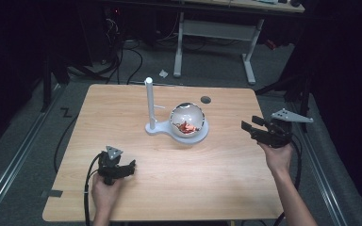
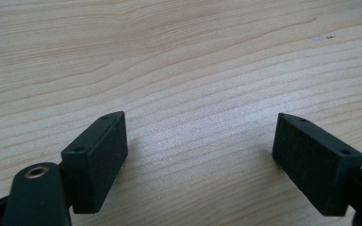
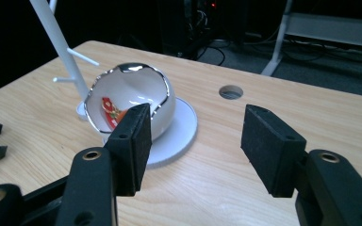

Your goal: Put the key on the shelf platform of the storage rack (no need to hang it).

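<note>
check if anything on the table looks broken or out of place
The white egg-shaped bowl on the round white stand has a jagged, cracked-looking rim, which may be its design. Red-orange bits lie inside. Nothing is spilled on the table.

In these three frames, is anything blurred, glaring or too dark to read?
High view: table well lit, surroundings nearly black. Left gripper view: wood grain sharp, open hand-held gripper casts soft shadows. Right gripper view: bright glare on the egg-shaped bowl rim; its red contents are indistinct; background dark.
</note>
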Available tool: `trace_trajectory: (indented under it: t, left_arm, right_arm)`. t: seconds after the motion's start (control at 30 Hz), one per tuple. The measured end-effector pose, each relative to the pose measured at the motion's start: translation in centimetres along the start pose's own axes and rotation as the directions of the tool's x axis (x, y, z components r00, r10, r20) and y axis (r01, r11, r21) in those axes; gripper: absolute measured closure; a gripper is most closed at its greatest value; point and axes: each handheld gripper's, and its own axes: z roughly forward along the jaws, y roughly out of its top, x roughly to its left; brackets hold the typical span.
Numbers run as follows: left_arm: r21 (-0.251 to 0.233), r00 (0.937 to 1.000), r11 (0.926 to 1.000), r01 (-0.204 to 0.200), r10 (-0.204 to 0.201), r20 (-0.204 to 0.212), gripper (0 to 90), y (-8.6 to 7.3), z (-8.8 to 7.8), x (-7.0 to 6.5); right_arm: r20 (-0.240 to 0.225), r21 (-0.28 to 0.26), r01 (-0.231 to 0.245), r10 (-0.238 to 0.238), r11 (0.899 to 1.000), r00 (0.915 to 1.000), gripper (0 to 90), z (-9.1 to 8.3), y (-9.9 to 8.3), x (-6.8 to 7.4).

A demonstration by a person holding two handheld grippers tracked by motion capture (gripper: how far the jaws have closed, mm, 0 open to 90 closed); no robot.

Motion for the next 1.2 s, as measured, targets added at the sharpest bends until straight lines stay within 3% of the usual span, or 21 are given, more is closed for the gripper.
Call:
trace_trajectory:
  t: [0.57, 0.77, 1.2]
  left_arm:
    - [0.0, 1.0, 1.0, -0.004, 0.004, 0.0, 18.9, 0.0, 0.0, 0.0]
    - [0.0, 1.0, 1.0, -0.004, 0.004, 0.0, 18.9, 0.0, 0.0, 0.0]
    - [0.0, 1.0, 1.0, -0.004, 0.004, 0.001, 18.8, 0.0, 0.0, 0.0]
  right_arm:
    - [0.03, -0.033, -0.041, 0.042, 0.999, 0.9987, 43.0, -3.0, -2.4, -1.1]
    - [0.029, -0.044, -0.028, 0.029, 0.999, 0.9992, 41.9, -3.3, -2.8, -0.8]
    - [0.012, -0.053, -0.059, 0.06, 0.997, 0.9981, 40.8, -3.5, -4.5, -0.5]
